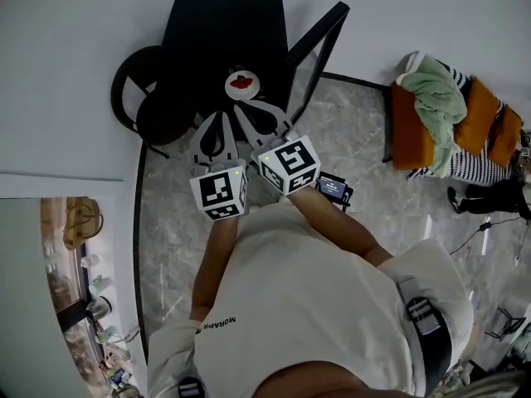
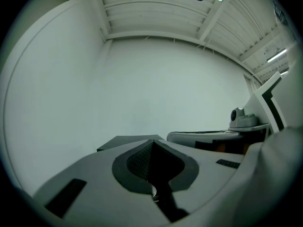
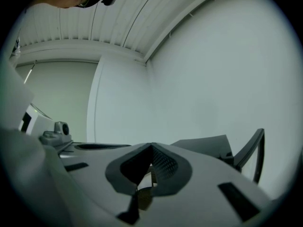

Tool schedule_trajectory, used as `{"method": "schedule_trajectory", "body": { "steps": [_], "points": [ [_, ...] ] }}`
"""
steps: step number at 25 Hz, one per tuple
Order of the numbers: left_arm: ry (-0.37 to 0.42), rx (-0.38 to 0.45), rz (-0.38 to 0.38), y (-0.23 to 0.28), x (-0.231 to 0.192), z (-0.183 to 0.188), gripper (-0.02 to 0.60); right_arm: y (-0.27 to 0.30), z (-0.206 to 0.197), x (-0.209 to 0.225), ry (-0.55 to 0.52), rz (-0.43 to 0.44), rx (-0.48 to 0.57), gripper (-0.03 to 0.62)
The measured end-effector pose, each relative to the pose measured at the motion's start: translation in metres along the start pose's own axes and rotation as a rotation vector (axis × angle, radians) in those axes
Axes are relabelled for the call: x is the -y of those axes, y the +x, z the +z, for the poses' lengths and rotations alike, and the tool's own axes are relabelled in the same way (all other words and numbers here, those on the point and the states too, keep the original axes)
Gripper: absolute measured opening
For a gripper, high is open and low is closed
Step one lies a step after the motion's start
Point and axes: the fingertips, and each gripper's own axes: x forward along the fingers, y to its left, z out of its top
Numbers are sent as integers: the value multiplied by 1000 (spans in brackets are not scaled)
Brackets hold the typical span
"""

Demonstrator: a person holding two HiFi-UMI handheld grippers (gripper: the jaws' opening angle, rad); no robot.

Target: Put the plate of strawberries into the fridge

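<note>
Holds left gripper (image 1: 217,121) and right gripper (image 1: 249,113) shut, empty, side by side, level. Faces plate of strawberries (image 1: 241,82) straight ahead on near edge of black table (image 1: 224,31), just beyond right tips, farther from left.

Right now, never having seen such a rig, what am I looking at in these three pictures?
A person holds a two-jaw gripper in each hand, each bearing a cube of square markers. The head view looks down from the person's head: the left gripper and right gripper point at a black square surface bearing a small white plate of red strawberries. The other two pictures come from cameras riding on the grippers, looking along their jaws. Both pairs of jaws are shut and empty; the plate is not held.
</note>
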Motion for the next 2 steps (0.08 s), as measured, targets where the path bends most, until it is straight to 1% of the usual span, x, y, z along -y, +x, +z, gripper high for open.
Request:
{"method": "schedule_trajectory", "body": {
  "steps": [2],
  "points": [
    [-1,-8,-8,-3,5,-3,2,-7,-3,0,3,-12,-6,11]
  ]
}}
